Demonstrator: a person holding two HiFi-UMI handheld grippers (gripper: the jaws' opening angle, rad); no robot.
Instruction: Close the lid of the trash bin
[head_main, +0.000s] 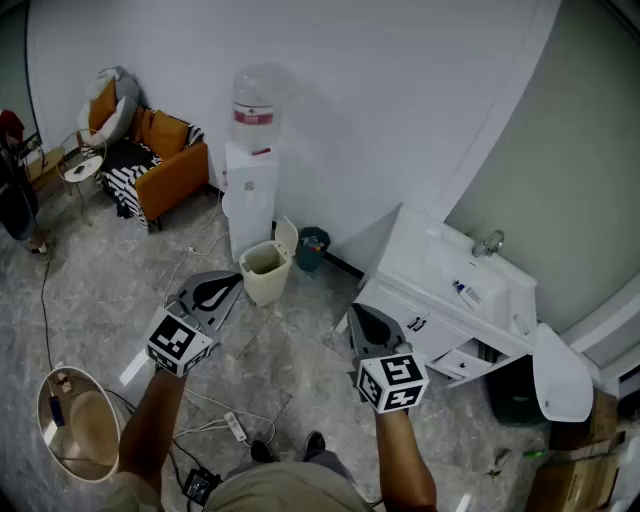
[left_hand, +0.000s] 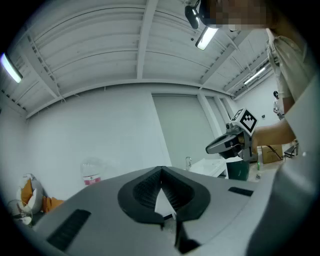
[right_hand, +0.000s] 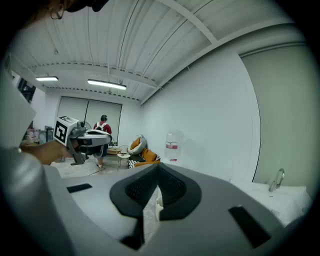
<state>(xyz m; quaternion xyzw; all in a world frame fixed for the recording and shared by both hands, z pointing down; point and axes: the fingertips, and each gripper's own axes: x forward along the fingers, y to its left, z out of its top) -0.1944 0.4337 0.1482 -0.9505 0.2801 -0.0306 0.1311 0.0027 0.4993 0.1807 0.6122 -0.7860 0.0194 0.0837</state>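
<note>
The bin (head_main: 264, 273) stands on the floor at the foot of the dispenser (head_main: 249, 198), on the side nearer the person. Its mouth is open and its lid (head_main: 287, 236) is tipped up on the bin's rear edge, right of the dispenser's base. A blue pail (head_main: 312, 247) sits just past the lid, also right of the dispenser and against the wall. Further right of the dispenser is a white sink unit (head_main: 430, 262). Left of the dispenser, along the same wall, is an orange armchair (head_main: 170, 158). The left gripper (head_main: 228, 284) is held in the air on the person's side of the dispenser, its tip towards the bin and clear of it. Its own view shows the jaw tips drawn together with nothing between them, only a narrow wedge of daylight behind the pads (left_hand: 145, 189). The right gripper (head_main: 360, 318) hangs right of the dispenser and nearer the person, between bin and sink unit in the head view. Its jaws likewise meet at the tips and hold nothing. Neither gripper touches bin or lid. Each gripper view catches the other gripper held at about the same height, with the dispenser's bottle (right_hand: 171, 145) beyond.
</note>
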